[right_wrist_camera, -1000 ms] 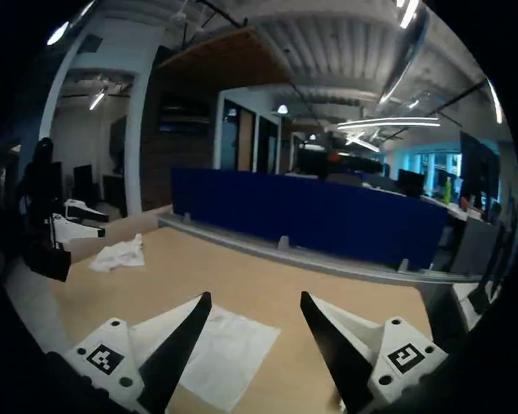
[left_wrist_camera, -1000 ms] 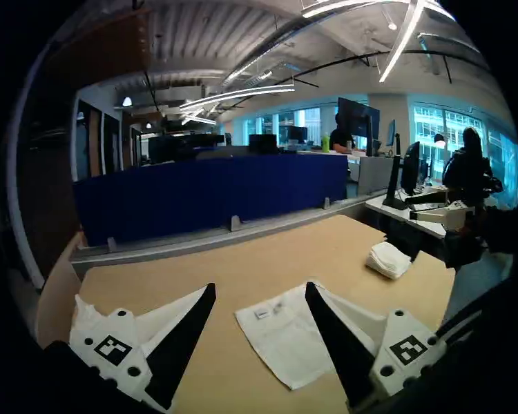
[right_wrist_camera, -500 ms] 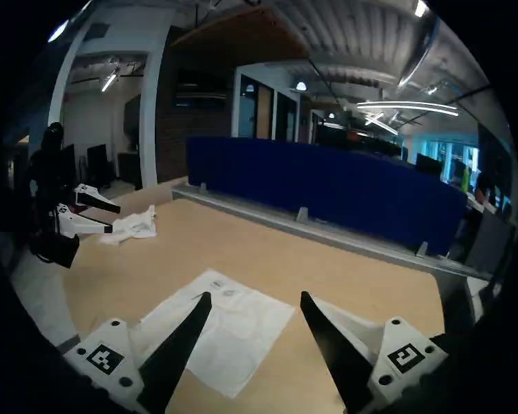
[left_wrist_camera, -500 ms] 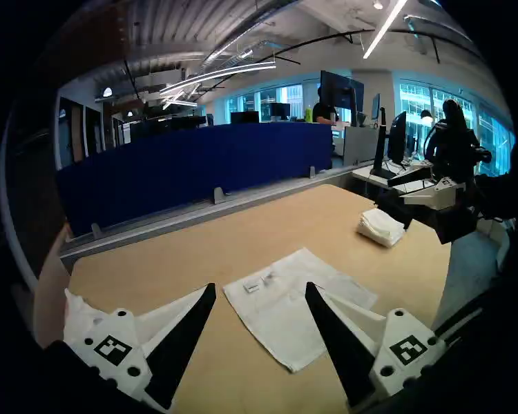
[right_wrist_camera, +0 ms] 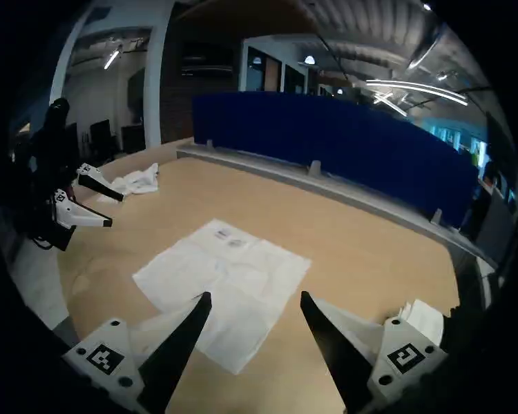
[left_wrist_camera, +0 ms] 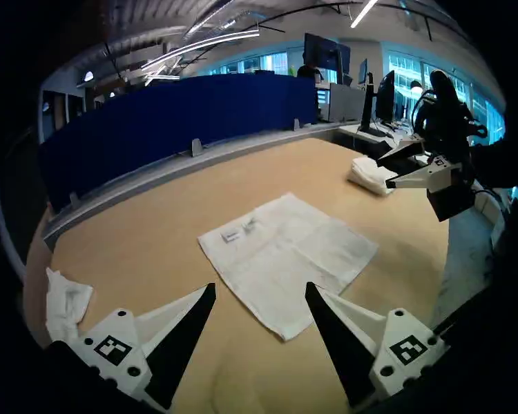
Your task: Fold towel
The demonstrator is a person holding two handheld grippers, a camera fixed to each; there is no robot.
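Towel flat between left gripper and right gripper, fingers apart, angled downward.

I saw my left claw hang spread above the table, with the flat white towel just beyond its tips. A crumpled cloth lay near the left edge. A folded stack lay far right, by the spread right claw.

I see dimly, in a bluish cast, by ceiling strip lights and glaring windows; the towel looks sharp, edges bend, and the far room softens.
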